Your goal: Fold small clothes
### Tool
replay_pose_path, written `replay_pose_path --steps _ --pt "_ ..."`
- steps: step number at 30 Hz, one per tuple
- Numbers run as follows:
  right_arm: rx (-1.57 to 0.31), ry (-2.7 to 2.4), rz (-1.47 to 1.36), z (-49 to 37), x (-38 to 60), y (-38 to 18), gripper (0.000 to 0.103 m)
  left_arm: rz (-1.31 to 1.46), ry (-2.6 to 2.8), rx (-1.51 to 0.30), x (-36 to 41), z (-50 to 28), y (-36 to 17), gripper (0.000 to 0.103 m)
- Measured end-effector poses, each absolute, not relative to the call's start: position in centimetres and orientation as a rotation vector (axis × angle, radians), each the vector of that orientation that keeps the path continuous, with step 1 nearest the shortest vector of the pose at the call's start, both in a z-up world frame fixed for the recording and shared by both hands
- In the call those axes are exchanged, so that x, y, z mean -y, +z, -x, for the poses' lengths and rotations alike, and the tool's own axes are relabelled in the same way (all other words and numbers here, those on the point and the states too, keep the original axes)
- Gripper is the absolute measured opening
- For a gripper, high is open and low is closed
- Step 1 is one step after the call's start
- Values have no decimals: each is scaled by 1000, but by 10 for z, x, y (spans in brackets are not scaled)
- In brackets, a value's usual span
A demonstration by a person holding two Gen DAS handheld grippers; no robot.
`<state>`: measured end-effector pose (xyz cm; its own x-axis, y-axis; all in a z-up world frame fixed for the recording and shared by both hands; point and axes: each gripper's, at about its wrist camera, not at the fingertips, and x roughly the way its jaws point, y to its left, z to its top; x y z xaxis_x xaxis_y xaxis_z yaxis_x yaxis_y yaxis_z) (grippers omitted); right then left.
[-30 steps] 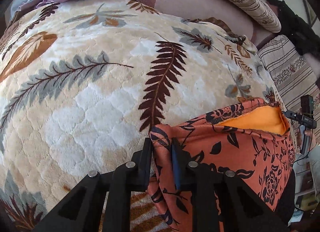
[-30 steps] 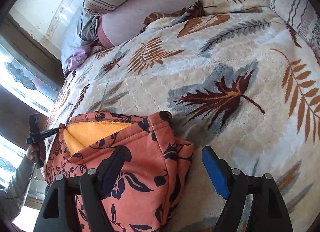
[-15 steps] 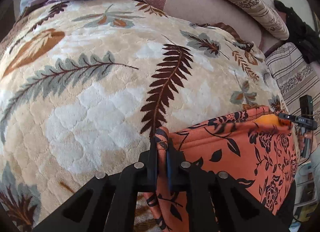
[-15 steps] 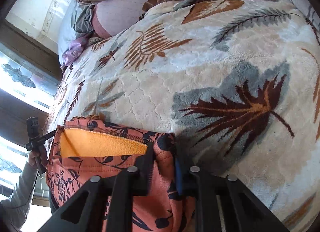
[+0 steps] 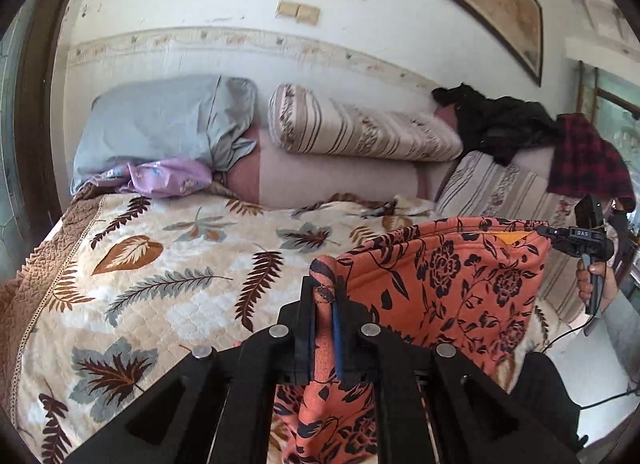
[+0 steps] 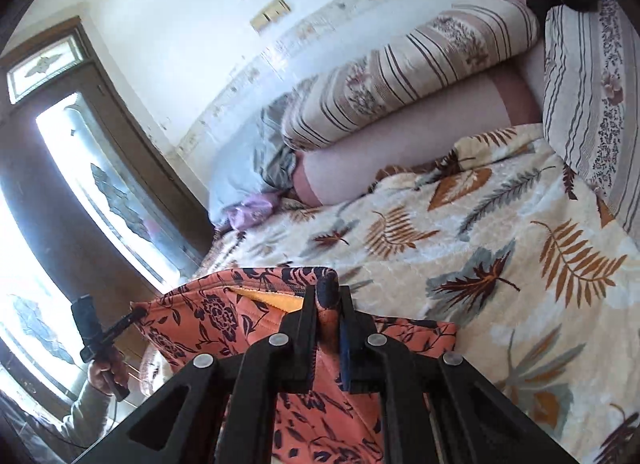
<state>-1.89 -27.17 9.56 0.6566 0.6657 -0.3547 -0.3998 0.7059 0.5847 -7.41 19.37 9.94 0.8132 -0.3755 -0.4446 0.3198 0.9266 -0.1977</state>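
Observation:
An orange garment with a dark floral print and yellow lining [image 5: 448,288] hangs stretched between my two grippers above the bed. My left gripper [image 5: 323,296] is shut on its left top corner. My right gripper [image 6: 326,300] is shut on the other top corner, and the garment [image 6: 208,320] spreads to the left of it. The right gripper also shows in the left wrist view [image 5: 576,236], and the left gripper shows in the right wrist view [image 6: 104,328]. The garment's lower part hangs down behind the gripper bodies.
A leaf-patterned blanket [image 5: 168,276] covers the bed below. Striped bolsters [image 5: 360,128], a grey pillow [image 5: 160,124], a lilac cloth [image 5: 168,176] and dark clothes [image 5: 504,124] lie along the wall. A door with glass [image 6: 80,184] stands at the left.
Both grippers closed on the garment's top corners, then lifted it off the blanket. The views tilted up from the bed to the wall and pillows.

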Motion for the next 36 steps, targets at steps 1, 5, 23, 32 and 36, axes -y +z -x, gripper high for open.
replay_pose_path --steps 1,5,23,32,36 --pt "-568 647 -499 38 274 100 9 121 -385 -486 -196 91 105 7" --pt "-534 670 -568 86 294 103 9 126 -394 -494 -208 128 114 7" --pt "-1090 346 -650 -113 277 -110 23 50 -95 -1013 -194 -88 -85 39" --pt "-939 421 -635 -66 298 -62 85 83 -89 -844 -214 -26 -25 62" --pt "-1064 430 -540 -87 270 -85 83 43 -133 -870 -198 -5 -36 66"
